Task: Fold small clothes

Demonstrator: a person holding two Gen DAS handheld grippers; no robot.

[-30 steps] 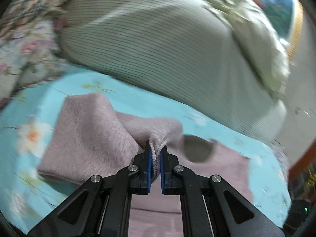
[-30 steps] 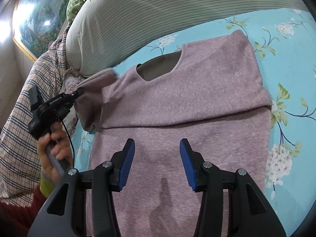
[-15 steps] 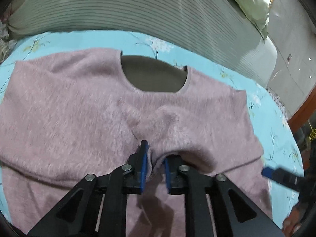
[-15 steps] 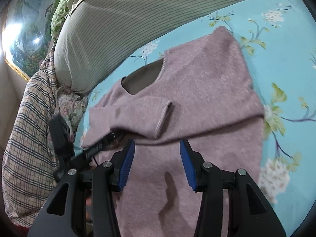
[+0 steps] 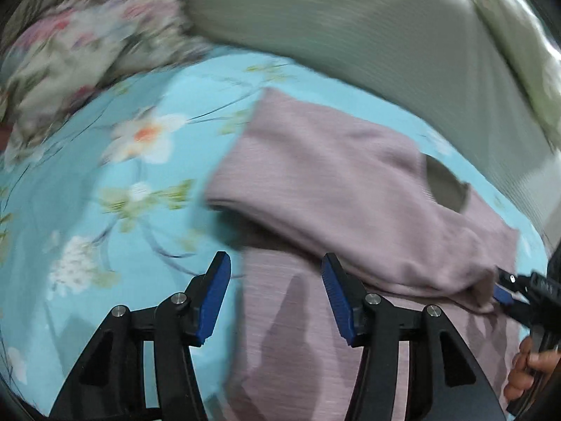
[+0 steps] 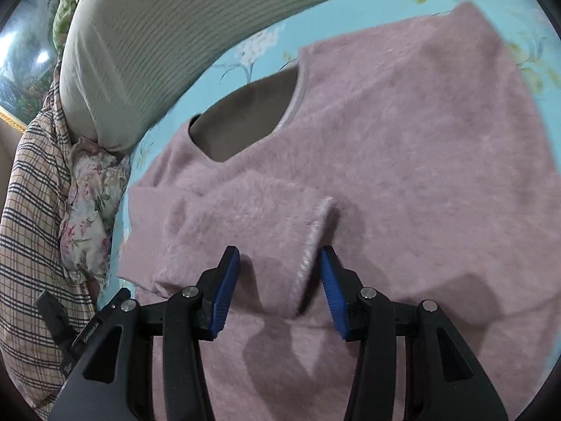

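Observation:
A fuzzy mauve sweater (image 6: 420, 147) lies flat on the blue flowered bedsheet (image 5: 115, 189), neck hole (image 6: 245, 115) toward the pillows. Its left sleeve (image 6: 242, 224) is folded across the chest, cuff (image 6: 315, 231) pointing at me. My right gripper (image 6: 277, 287) is open and hovers over the folded sleeve, with the cuff between its blue pads. My left gripper (image 5: 275, 298) is open and empty above the sweater's left edge (image 5: 252, 315). The sweater shows in the left wrist view (image 5: 333, 175). The right gripper also shows in the left wrist view (image 5: 505, 289) at the cuff.
A grey striped pillow (image 6: 168, 35) lies behind the sweater. A flowered cushion (image 6: 91, 210) and a plaid blanket (image 6: 31, 210) are piled at the left. A pale green pillow (image 5: 519, 35) lies at the far right. A hand (image 5: 529, 368) holds the right gripper's handle.
My left gripper let go of the sleeve, opened and pulled back to the left. The sleeve now lies folded across the chest. My right gripper moved forward over the cuff.

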